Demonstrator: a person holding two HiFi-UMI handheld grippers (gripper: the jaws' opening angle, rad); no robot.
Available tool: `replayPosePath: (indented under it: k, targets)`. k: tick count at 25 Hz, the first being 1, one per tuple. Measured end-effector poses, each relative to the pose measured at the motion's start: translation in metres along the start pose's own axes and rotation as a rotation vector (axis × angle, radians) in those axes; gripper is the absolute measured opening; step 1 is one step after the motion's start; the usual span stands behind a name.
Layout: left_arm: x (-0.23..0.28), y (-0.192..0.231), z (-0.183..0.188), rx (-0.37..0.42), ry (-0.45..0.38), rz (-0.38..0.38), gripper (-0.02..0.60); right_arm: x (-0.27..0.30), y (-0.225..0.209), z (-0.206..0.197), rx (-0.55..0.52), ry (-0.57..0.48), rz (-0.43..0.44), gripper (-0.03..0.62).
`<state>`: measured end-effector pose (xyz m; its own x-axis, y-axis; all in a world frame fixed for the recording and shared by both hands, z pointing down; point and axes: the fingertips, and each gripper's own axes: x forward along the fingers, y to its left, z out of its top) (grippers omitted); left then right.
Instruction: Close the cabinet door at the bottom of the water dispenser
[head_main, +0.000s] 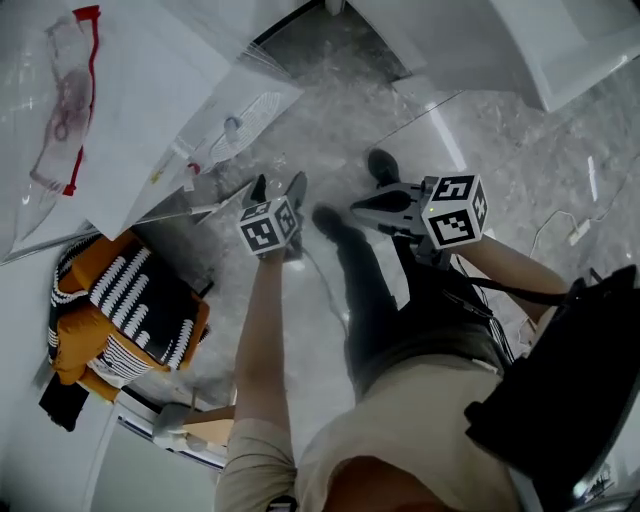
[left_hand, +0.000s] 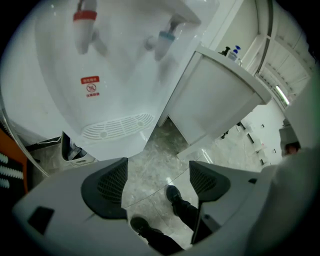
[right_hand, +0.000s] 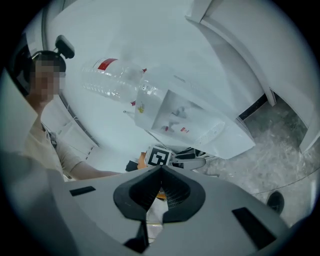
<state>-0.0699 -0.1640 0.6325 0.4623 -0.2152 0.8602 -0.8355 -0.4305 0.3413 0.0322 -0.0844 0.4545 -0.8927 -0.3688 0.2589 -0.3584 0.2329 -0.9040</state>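
The white water dispenser (head_main: 150, 100) stands at the upper left, with its red tap (left_hand: 84, 20), blue tap (left_hand: 165, 39) and drip grille (left_hand: 117, 126) close ahead in the left gripper view. To its right a tall white panel (left_hand: 215, 97) stands out over the floor; it looks like an open door, but I cannot tell for sure. My left gripper (head_main: 278, 185) (left_hand: 159, 175) hangs open and empty just in front of the dispenser. Further right my right gripper (head_main: 365, 207) (right_hand: 160, 172) is shut on nothing and touches neither.
An orange bag with black and white stripes (head_main: 130, 310) lies beside the dispenser at the left. The person's legs and black shoes (head_main: 382, 165) stand on the marble floor (head_main: 340, 110). A black bag (head_main: 560, 400) hangs at the right, near a thin cable (head_main: 575, 230).
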Motion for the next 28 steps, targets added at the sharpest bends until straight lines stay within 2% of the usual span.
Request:
replayPosePath:
  k: [5, 10, 12, 14, 18, 22, 23, 25, 28]
  targets:
    - [-0.05, -0.005, 0.011, -0.049, -0.053, -0.013, 0.357, 0.018, 0.034, 0.0, 0.071, 0.074, 0.094, 0.014]
    - [-0.091, -0.044, -0.015, -0.125, -0.041, -0.094, 0.357, 0.013, 0.051, -0.008, 0.144, 0.109, 0.066, 0.014]
    - [-0.106, -0.059, -0.024, -0.128, -0.032, -0.114, 0.357, 0.009, 0.057, -0.006, 0.184, 0.105, 0.055, 0.014]
    - [-0.122, -0.065, -0.026, -0.127, -0.043, -0.116, 0.357, 0.009, 0.066, -0.003, 0.179, 0.115, 0.055, 0.014]
    - [-0.153, -0.069, -0.001, -0.144, -0.119, -0.11, 0.356, 0.013, 0.095, 0.016, 0.131, 0.128, 0.077, 0.014]
    - [-0.189, -0.081, 0.037, -0.121, -0.253, -0.14, 0.354, 0.012, 0.119, 0.036, 0.074, 0.098, 0.101, 0.014]
    - [-0.199, -0.085, 0.044, -0.105, -0.28, -0.143, 0.339, 0.008, 0.125, 0.039, 0.065, 0.071, 0.102, 0.014]
    - [-0.225, -0.086, 0.058, -0.057, -0.334, -0.114, -0.008, 0.005, 0.145, 0.047, 0.037, 0.009, 0.106, 0.014]
    - [-0.262, -0.085, 0.078, -0.022, -0.443, -0.1, -0.008, 0.012, 0.176, 0.071, -0.08, -0.04, 0.141, 0.014]
